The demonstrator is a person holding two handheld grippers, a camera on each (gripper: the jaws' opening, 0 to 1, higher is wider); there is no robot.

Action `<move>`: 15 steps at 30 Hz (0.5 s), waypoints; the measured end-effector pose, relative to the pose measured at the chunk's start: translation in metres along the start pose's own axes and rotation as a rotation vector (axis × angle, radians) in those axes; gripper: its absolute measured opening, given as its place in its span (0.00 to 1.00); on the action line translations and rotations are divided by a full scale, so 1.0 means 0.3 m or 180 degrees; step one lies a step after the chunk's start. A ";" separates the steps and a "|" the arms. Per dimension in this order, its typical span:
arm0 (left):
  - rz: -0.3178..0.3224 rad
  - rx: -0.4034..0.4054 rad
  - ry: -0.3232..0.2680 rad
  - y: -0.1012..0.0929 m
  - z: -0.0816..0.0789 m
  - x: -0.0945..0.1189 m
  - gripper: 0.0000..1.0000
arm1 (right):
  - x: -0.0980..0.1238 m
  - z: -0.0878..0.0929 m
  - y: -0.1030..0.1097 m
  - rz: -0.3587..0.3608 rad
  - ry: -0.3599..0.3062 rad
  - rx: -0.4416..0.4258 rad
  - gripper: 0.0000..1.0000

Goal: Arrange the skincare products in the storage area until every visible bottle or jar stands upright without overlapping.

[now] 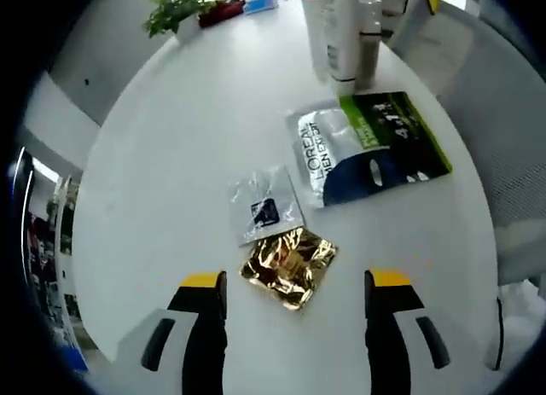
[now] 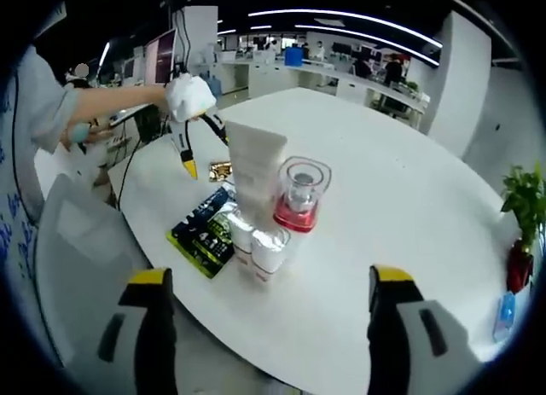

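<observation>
Gold foil sachet (image 1: 288,266) lies flat between the open left claw (image 1: 296,286) tips (untouched).

bare white table (image 1: 171,130) left of sachets, upright tubes (image 2: 256,199) and jar (image 2: 299,194) clustered near edge

The left gripper (image 1: 296,293) has 2 black jaws, each capped with a yellow tip and carrying a dark oval slot in a grey flank. The right gripper (image 2: 267,288) is built alike: 2 black jaws, yellow caps, grey sides with oval slots. At 10 o'clock in the right gripper view, the person wears a white glove (image 2: 188,96) and a pale grey short sleeve (image 2: 38,105).
</observation>
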State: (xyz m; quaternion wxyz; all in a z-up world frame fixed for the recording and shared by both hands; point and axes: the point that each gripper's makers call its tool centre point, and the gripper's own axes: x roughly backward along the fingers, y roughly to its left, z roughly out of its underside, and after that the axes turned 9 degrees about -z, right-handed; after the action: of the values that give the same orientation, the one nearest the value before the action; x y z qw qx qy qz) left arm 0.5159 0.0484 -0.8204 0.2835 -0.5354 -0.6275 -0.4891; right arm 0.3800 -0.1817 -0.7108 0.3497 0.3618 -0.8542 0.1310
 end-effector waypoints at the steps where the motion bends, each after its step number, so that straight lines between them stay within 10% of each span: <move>1: -0.0023 -0.0017 0.0004 0.008 0.004 -0.008 0.62 | 0.000 0.002 -0.002 0.0013 0.0004 -0.0012 0.95; 15: 0.0234 -0.0052 -0.0015 0.048 0.003 -0.051 0.55 | -0.003 0.011 -0.011 0.0010 0.0074 -0.0046 0.94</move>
State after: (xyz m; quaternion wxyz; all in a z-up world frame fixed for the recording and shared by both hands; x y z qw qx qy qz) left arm 0.5337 0.0425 -0.8299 0.2953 -0.5616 -0.6040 -0.4822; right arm 0.3810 -0.1852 -0.7140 0.3620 0.3564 -0.8515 0.1295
